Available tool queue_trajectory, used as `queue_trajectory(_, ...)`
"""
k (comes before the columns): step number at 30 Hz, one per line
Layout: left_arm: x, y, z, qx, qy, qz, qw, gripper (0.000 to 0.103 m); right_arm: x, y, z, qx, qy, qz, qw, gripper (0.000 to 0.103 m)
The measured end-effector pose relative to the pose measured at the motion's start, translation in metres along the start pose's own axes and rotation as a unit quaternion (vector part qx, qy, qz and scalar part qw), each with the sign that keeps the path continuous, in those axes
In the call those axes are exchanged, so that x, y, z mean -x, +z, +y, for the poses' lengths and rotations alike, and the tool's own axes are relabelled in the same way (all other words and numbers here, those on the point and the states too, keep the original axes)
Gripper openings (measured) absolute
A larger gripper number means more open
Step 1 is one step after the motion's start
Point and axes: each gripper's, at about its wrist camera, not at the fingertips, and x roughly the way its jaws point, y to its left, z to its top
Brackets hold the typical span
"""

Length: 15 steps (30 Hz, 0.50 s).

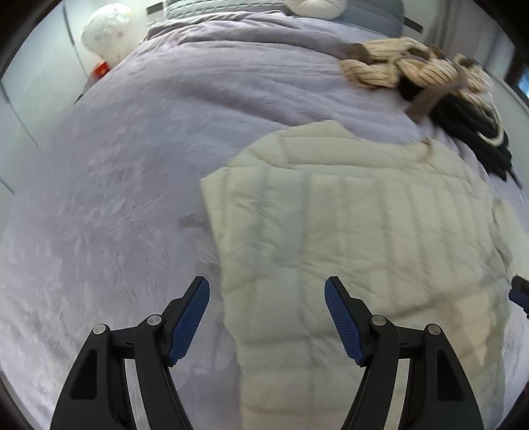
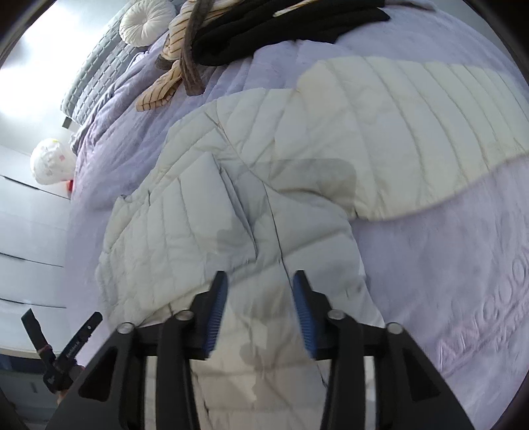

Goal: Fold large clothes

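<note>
We see a bed covered by a lavender bedspread (image 1: pixel 139 172) with a faint leaf pattern and raised lettering near one edge, and on it, spread flat toward four o'clock in the left wrist view, a cream quilted jacket (image 1: pixel 347 211) with one sleeve (image 2: pixel 413 109) stretched out to two o'clock in the right wrist view. At one o'clock in the left view we find a heap of clothes: a beige striped garment (image 1: pixel 396 66) touching a black one (image 1: pixel 472 129). At twelve o'clock a round white cushion (image 1: pixel 314 8) sits on a grey quilted blanket (image 2: pixel 96 76) at the head of the bed.
</note>
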Motion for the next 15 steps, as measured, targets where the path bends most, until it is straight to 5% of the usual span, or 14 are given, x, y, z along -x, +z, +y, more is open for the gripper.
queue_trajectory(7, 0.038, -0.018, -0.059, -0.036, -0.039, 0.020, 0.9984, 0.074, 0.029, -0.024, -0.018, -0.022, 0.016, 0.012, 1.000, 0.065)
queue_trajectory(9, 0.047, -0.024, -0.078, -0.047, -0.043, 0.018, 0.9978, 0.101, 0.039, -0.029, -0.026, -0.032, 0.021, 0.013, 0.999, 0.066)
queue_trajectory(12, 0.061, -0.031, -0.105, -0.064, -0.054, 0.010, 0.9964, 0.103, 0.053, -0.033, -0.038, -0.045, 0.026, 0.009, 0.999, 0.080)
queue_trajectory(15, 0.067, -0.037, -0.128, -0.074, -0.064, 0.027, 0.9948, 0.103, 0.070, -0.036, -0.053, -0.056, 0.027, 0.000, 0.998, 0.080)
